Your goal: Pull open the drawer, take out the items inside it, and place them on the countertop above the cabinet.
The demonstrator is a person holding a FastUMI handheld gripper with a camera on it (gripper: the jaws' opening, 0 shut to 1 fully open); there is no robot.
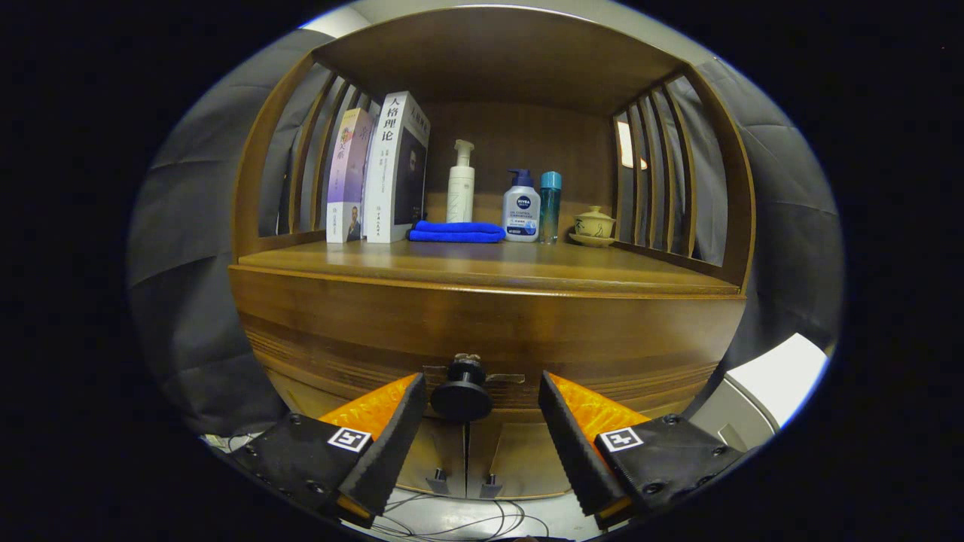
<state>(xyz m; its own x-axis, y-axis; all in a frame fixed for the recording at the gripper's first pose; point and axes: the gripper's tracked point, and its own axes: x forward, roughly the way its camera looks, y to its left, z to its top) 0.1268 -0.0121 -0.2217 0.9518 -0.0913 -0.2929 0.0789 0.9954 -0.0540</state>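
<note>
Here the gripper [482,406] is open, its fingers on either side of the drawer knob [462,393], not touching it. If they close off-centre, the round knob may slip out.

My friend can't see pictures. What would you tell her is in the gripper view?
The open tool has its two fingers either side of a round black knob on a closed wooden drawer. On the countertop above stand books, a folded blue cloth, three bottles and a lidded cup.

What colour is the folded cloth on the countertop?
Bright blue; the folded cloth shows in the gripper view, beyond the open gripper.
</note>
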